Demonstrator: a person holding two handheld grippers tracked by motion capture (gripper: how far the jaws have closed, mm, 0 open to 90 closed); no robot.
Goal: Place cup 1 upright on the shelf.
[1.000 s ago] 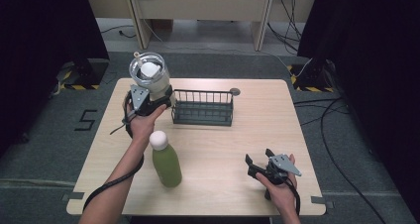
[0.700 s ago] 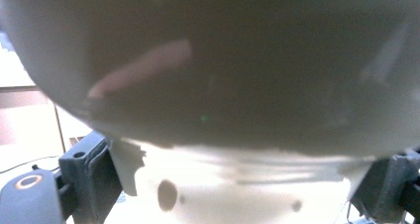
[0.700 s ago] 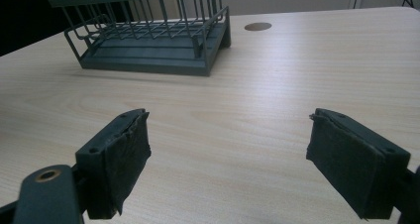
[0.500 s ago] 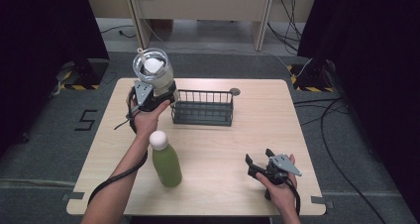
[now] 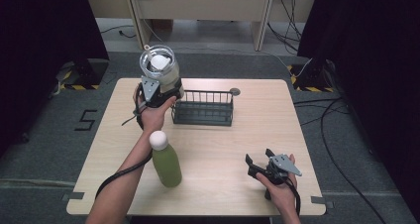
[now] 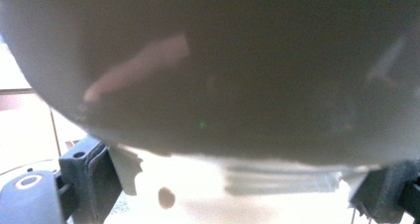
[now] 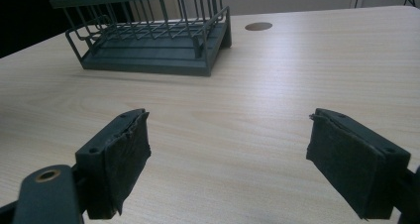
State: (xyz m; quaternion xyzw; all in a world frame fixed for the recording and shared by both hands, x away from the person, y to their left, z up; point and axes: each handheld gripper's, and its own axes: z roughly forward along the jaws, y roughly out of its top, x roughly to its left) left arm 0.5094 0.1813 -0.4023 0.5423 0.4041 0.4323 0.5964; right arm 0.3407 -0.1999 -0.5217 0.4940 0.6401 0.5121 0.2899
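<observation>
Clearly the clear jar (image 5: pixel 159 69), clamped low on its body between the jaws of the left gripper (image 5: pixel 154 91) and raised above the worktop (image 5: pixel 257 130) beside the wire basket (image 5: pixel 203 107), looks rigid, smooth and likely slippery, while the right gripper (image 5: pixel 261 165) rests with jaws spread, grasping nothing.

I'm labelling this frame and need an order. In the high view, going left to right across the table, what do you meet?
Clear jar held in the left gripper → green bottle → wire basket → right gripper, jaws open over bare table.
</observation>
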